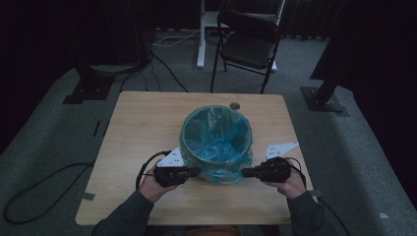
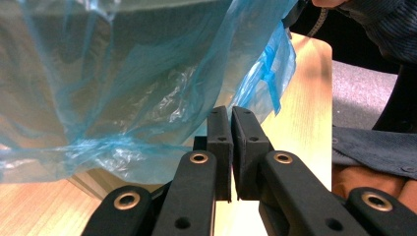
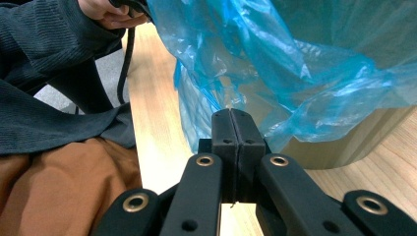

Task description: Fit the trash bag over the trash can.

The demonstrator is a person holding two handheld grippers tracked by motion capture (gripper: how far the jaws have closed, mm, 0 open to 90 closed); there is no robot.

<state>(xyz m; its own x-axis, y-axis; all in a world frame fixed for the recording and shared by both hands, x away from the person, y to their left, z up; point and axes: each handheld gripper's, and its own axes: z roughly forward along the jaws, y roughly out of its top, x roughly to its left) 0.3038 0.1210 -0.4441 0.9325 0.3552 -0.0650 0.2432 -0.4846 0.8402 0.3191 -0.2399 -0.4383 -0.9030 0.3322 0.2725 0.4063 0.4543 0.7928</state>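
A round bin [image 1: 212, 175] lined with a thin blue plastic bag [image 1: 216, 132] stands in the middle of the wooden table [image 1: 142, 123]. The bag's edge hangs down over the bin's beige wall [image 3: 344, 142]. My left gripper [image 1: 196, 171] lies level at the bin's front left, its tips close to the hanging film [image 2: 123, 73]. Its pads [image 2: 220, 128] stand a thin slit apart with nothing between them. My right gripper [image 1: 244, 172] points at the bin's front right. Its jaws [image 3: 231, 114] are pressed together just short of the bag [image 3: 295, 59], and I see nothing caught in them.
A black folding chair [image 1: 248, 44] and a white desk leg [image 1: 200, 34] stand beyond the table's far edge. Cables run over the grey floor [image 1: 44, 147] at left. A small dark round spot [image 1: 235, 105] marks the tabletop behind the bin. The person's sleeves and lap sit at the near edge.
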